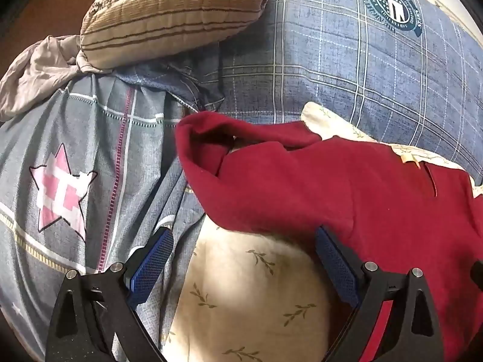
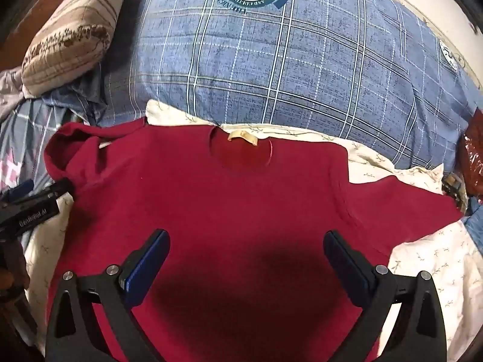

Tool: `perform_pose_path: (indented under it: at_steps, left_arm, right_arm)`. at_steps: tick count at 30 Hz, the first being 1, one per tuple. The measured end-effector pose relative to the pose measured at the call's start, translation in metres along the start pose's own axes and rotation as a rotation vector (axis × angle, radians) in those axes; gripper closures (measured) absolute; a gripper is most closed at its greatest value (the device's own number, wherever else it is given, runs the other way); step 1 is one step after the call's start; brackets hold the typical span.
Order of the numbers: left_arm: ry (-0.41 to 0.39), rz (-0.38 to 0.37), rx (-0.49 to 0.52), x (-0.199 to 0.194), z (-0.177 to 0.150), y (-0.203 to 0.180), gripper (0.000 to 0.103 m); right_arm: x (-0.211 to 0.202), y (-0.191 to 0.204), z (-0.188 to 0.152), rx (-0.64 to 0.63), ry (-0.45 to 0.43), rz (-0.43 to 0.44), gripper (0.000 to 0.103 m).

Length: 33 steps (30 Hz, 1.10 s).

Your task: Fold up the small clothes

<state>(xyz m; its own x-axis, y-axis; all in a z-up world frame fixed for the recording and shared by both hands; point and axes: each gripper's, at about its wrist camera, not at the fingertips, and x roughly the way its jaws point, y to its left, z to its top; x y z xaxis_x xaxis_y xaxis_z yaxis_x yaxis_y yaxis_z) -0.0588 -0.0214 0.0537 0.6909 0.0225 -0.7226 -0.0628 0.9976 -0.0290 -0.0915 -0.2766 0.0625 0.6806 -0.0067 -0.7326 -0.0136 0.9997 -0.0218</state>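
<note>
Red shirt point(image 2: 226, 205) flat on cream sheet point(image 2: 422, 259). Right claw point(image 2: 246, 241) spread above its middle; left claw point(image 1: 244, 241) spread, empty, at sleeve point(image 1: 211, 147).

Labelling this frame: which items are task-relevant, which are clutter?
Job:
red shirt
left tongs, open
right tongs, open

Lying about:
blue plaid pillow
striped beige pillow
star-print quilt
leaf-print sheet

Your bed's cream sheet point(image 2: 422, 271) carries the red shirt point(image 2: 226, 211); blue plaid pillow point(image 2: 271, 75) at 12 o'clock.
</note>
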Motion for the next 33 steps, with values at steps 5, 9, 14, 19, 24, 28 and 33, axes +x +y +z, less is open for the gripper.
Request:
perform_pose_path:
  at_steps: [5,9,14,19,24,28,33]
  left_arm:
    - [-0.011,0.008,0.017,0.002,0.0,-0.006,0.009]
    - [-0.008,0.011,0.02,0.005,-0.002,-0.005,0.009]
    - [-0.006,0.012,0.016,0.007,-0.002,-0.004,0.009]
    - [-0.01,0.017,0.026,0.008,-0.003,-0.004,0.009]
    - [-0.008,0.017,0.024,0.009,-0.004,-0.003,0.009]
    - [-0.008,0.021,0.029,0.009,-0.005,-0.004,0.009]
    - [-0.006,0.024,0.03,0.01,-0.005,-0.004,0.009]
  right_arm:
    - [0.0,0.006,-0.003,-0.025,0.05,0.039,0.001]
    - [0.004,0.018,-0.013,-0.038,0.127,0.127,0.001]
    - [0.003,0.031,-0.018,-0.093,0.176,0.114,0.001]
    - [0.005,0.038,-0.015,-0.109,0.221,0.117,0.001]
    - [0.003,0.039,-0.011,-0.088,0.208,0.13,0.001]
    - [0.003,0.037,-0.012,-0.032,0.192,0.157,0.001]
    - [0.004,0.038,-0.013,-0.031,0.203,0.131,0.001]
